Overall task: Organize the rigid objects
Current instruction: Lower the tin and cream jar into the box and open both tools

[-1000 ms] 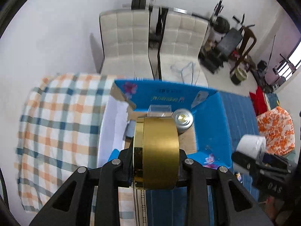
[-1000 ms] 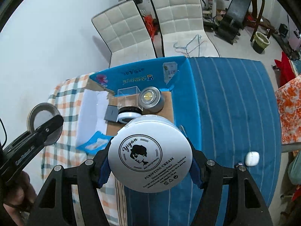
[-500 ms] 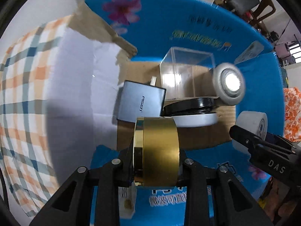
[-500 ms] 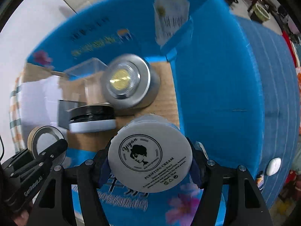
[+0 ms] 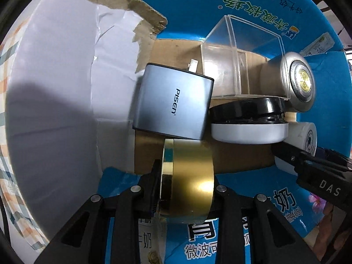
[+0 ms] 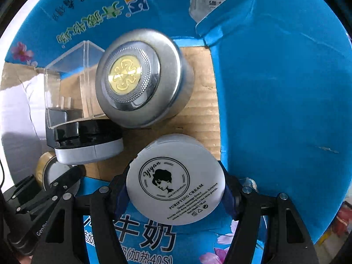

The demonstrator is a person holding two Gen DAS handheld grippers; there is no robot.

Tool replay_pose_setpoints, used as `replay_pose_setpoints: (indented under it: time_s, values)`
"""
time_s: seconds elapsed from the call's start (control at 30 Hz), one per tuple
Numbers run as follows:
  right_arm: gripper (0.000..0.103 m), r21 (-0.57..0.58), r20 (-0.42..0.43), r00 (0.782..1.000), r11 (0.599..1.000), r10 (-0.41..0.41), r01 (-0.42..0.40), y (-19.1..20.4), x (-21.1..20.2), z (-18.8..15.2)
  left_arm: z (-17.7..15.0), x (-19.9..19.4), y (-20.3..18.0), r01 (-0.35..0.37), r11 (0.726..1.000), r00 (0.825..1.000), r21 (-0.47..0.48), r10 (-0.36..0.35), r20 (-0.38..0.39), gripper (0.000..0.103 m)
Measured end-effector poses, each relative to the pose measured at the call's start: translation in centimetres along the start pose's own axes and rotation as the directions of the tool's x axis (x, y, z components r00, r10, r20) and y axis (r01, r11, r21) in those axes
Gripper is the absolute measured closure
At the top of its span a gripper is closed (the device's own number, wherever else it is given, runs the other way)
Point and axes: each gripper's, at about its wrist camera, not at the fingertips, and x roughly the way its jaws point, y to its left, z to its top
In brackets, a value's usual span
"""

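Note:
My left gripper (image 5: 186,192) is shut on a gold round tin (image 5: 189,180), held on edge just inside the near wall of the blue cardboard box (image 5: 286,17). My right gripper (image 6: 176,189) is shut on a white cream jar (image 6: 176,179) with a printed lid, low over the box's cardboard floor (image 6: 198,110) at its right side. The white jar (image 5: 307,135) and the right gripper's finger (image 5: 312,169) also show at the right of the left wrist view. In the right wrist view the gold tin (image 6: 47,170) shows at lower left.
Inside the box lie a grey Pisen charger (image 5: 173,105), a clear plastic case (image 5: 239,59), a silver round tin with a gold emblem (image 6: 136,77) and a black-and-silver compact (image 6: 88,143). White paper (image 5: 66,77) lines the box's left side. A checked cloth (image 5: 6,50) lies outside.
Both grippers have come down from above the table into the blue box with their tins still held. The box contents now fill both views.

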Motion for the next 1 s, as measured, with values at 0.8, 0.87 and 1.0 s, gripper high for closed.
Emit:
replay_pose_setpoints:
  time_s: [0.8, 0.87, 1.0]
  values:
    - [0.0, -0.093, 0.084, 0.993, 0.991, -0.087, 0.094, 3.1, -2.9, -4.2, -2.2, -7.2, -0.1, -0.063, 0.997, 0.979, -0.032, 0.068, 0.191, 0.0]
    - [0.0, -0.1, 0.106, 0.991, 0.99, -0.085, 0.096, 3.3, -3.8, -4.8, -2.3, -8.6, -0.2, -0.071, 0.997, 0.97, -0.04, 0.078, 0.228, 0.0]
    - [0.0, -0.104, 0.155, 0.985, 0.99, -0.079, 0.096, 3.3, -6.0, -6.4, -3.2, -10.9, -0.2, -0.085, 0.995, 0.952, -0.047, 0.095, 0.292, 0.0]
